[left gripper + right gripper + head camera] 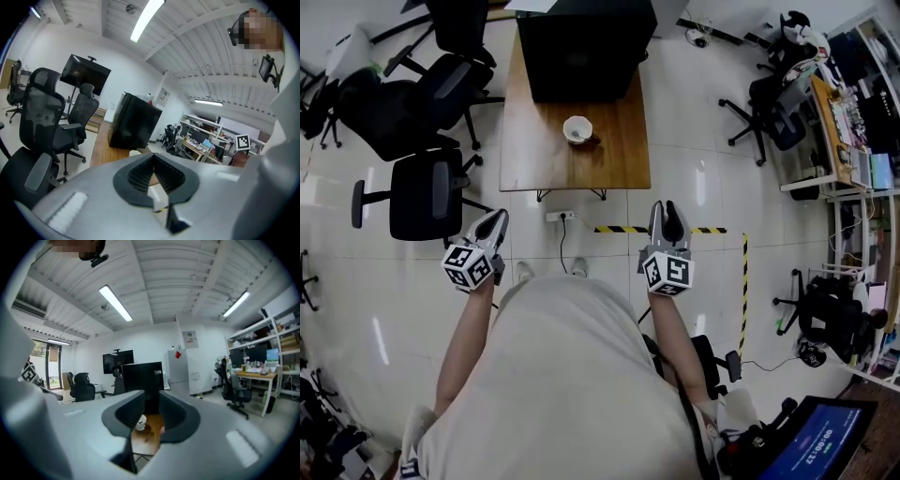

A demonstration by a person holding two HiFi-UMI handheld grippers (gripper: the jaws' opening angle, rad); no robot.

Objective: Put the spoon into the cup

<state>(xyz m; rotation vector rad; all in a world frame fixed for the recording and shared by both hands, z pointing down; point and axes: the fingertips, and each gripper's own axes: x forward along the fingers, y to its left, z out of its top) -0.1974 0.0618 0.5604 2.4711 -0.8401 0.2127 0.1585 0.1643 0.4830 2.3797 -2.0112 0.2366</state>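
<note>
In the head view a white cup (577,128) stands on the wooden table (525,141), ahead of me across a stretch of floor. A small dark thing (594,141) lies just right of the cup; it is too small to tell whether it is the spoon. My left gripper (494,225) is held in the air over the floor, its tips together and nothing in it. My right gripper (667,217) is also in the air, with a small gap between its fingers and nothing in it. The right gripper view shows the cup (139,422) between the jaws, far off.
A large black box (586,47) fills the table's far end. Black office chairs (427,192) stand left of the table, another chair (769,117) to the right. Yellow-black tape (619,229) and a power strip (560,216) lie on the floor before the table.
</note>
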